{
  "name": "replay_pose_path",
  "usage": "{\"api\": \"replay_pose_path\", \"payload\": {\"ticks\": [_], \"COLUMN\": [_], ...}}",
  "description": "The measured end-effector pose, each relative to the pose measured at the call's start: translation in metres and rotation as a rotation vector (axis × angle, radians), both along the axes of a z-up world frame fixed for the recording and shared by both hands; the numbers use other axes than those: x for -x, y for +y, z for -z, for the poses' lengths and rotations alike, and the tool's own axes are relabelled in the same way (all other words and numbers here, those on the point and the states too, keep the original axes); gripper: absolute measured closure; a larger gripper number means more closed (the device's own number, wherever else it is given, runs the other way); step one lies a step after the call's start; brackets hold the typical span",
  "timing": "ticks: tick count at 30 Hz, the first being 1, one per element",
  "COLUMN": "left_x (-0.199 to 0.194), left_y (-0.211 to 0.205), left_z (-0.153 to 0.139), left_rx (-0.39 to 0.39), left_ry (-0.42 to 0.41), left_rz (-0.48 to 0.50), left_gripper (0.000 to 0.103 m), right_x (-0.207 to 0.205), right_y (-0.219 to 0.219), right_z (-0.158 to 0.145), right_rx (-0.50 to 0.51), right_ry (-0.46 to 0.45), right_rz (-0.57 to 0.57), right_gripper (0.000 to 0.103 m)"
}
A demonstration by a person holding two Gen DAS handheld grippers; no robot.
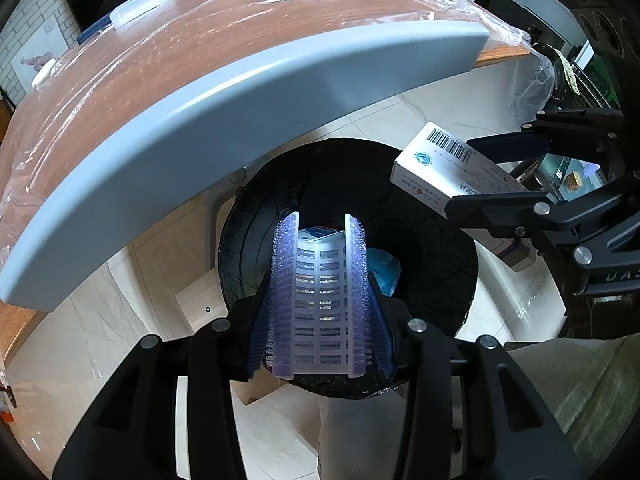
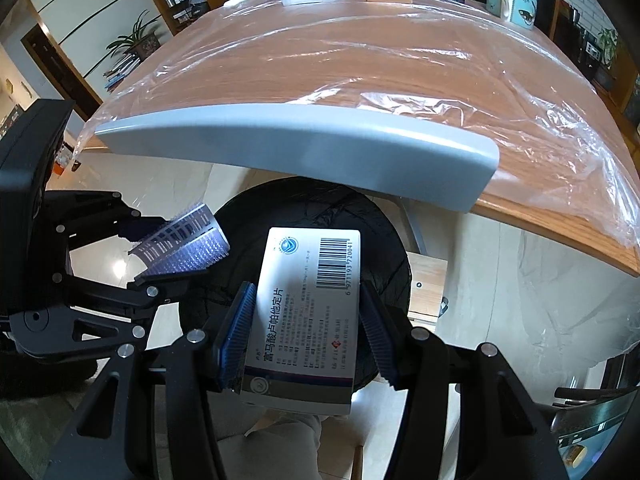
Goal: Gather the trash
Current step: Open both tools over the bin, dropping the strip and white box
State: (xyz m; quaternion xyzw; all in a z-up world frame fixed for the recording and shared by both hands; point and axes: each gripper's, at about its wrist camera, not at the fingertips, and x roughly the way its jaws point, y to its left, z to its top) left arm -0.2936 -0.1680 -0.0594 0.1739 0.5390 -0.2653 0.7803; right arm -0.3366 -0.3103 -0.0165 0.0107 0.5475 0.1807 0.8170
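Left wrist view: the left gripper (image 1: 320,264) is pinching a white ridged plastic piece (image 1: 320,300) right over the black-lined trash bin (image 1: 248,256), where other trash is already lying. I'd let go straight down.

Right wrist view: the right gripper (image 2: 308,320) is clamping a medicine box (image 2: 308,312) above the same bin, just under the table edge (image 2: 296,148). I'd drop one item at a time.

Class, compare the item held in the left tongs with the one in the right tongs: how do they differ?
The hair roller in the left tongs is a perforated, bristly, translucent tube; the medicine box in the right tongs is flat-sided white printed card with a barcode. Both hang gripped above the black-lined bin.
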Motion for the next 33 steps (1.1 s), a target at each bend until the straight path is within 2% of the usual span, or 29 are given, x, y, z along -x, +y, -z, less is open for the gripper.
{"api": "replay_pose_path", "payload": {"ticks": [25,26,27,28,29,33], "left_x": [-0.002,-0.002,-0.002,-0.002,-0.003,-0.002], "left_y": [-0.004,-0.004,-0.003,-0.002,0.001,0.004], "left_z": [0.007,0.005,0.003,0.002,0.001,0.0], "left_rx": [-0.019,-0.004,0.008,0.02,0.035,0.034], "left_ry": [-0.007,-0.006,0.0,0.003,0.005,0.016], "left_rz": [-0.044,-0.045,-0.051,-0.055,-0.059,-0.073], "left_gripper": [0.058,0.055,0.042,0.037,0.034,0.034], "right_x": [-0.008,-0.008,-0.01,-0.009,-0.009,-0.006], "right_y": [0.01,0.009,0.007,0.005,0.004,-0.004], "right_z": [0.019,0.018,0.018,0.017,0.016,0.013], "right_rx": [0.028,0.024,0.021,0.019,0.015,0.008], "right_ry": [0.025,0.024,0.027,0.029,0.029,0.036], "right_rz": [0.021,0.029,0.035,0.051,0.063,0.088], "right_gripper": [0.05,0.049,0.04,0.027,0.025,0.025]}}
